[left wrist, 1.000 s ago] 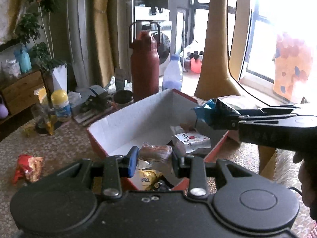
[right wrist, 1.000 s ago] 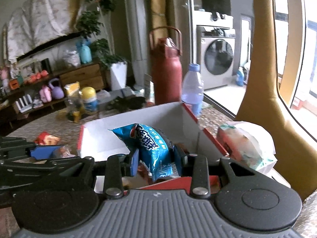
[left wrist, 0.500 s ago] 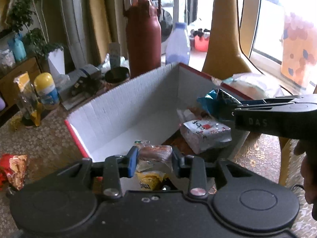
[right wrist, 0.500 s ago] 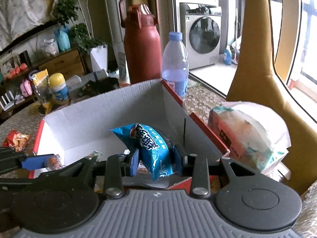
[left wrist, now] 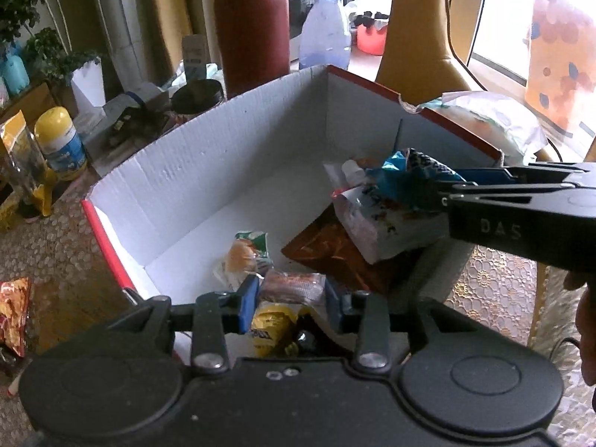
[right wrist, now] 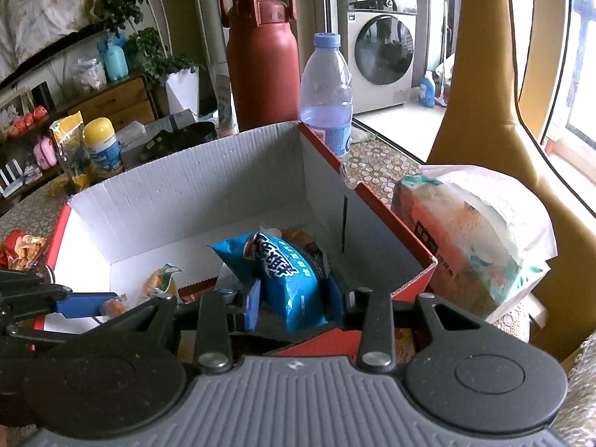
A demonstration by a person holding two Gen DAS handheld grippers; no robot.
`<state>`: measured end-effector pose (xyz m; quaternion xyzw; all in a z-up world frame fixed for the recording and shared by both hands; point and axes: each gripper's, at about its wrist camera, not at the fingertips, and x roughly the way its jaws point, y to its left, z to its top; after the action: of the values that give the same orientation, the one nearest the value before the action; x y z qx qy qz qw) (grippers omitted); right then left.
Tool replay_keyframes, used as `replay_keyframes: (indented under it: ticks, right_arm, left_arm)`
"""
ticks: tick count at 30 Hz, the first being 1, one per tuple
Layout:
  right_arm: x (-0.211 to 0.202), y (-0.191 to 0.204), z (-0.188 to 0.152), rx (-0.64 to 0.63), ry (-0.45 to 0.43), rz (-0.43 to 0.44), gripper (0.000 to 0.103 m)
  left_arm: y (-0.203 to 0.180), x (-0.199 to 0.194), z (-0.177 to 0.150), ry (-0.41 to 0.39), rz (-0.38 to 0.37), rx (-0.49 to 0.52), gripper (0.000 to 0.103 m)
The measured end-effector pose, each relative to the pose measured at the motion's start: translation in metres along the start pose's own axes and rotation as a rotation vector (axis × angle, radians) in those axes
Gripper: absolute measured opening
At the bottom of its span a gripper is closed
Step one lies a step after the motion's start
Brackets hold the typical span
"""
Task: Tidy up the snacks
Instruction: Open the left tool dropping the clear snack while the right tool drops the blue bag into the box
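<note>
The open cardboard box [left wrist: 231, 171], white inside with red edges, stands on the counter [left wrist: 56, 246] and serves as the landmark: most of the snacks already lie in it, heaped toward its right end, among them a white pouch [left wrist: 380, 223], an orange-brown packet [left wrist: 327, 257] and a small bun wrapper [left wrist: 242, 257], so the task looks well advanced but not finished. Just outside the box's right wall sits a large bagged loaf [right wrist: 469, 231], which may or may not belong with the snacks. Over the box's right end, the right gripper [right wrist: 292, 298] pinches a blue snack bag [right wrist: 287, 275] that is not yet released. Over the box's near edge, the left gripper [left wrist: 292, 296] is clamped on a small reddish wrapped snack [left wrist: 292, 285], also not yet dropped. To the left of the box, one red-orange packet [left wrist: 15, 313] lies loose on the counter and appears left to collect.
</note>
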<state>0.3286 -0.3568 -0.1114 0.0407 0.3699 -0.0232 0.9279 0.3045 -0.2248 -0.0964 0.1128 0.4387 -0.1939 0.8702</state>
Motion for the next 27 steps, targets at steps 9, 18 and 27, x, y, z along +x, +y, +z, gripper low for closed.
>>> replay_keyframes:
  ticks: [9, 18, 27]
  right_arm:
    - [-0.018, 0.004, -0.004, 0.0, -0.024, 0.03, 0.056]
    - [-0.051, 0.01, -0.01, 0.001, -0.04, 0.048, 0.067]
    - [-0.102, 0.027, -0.022, -0.027, -0.083, 0.105, 0.076]
  left_arm:
    - [0.003, -0.015, -0.002, -0.035, 0.014, -0.015, 0.069]
    - [0.01, -0.051, -0.01, -0.095, 0.019, -0.04, 0.081]
    - [0.025, -0.101, -0.027, -0.166, 0.038, -0.079, 0.087]
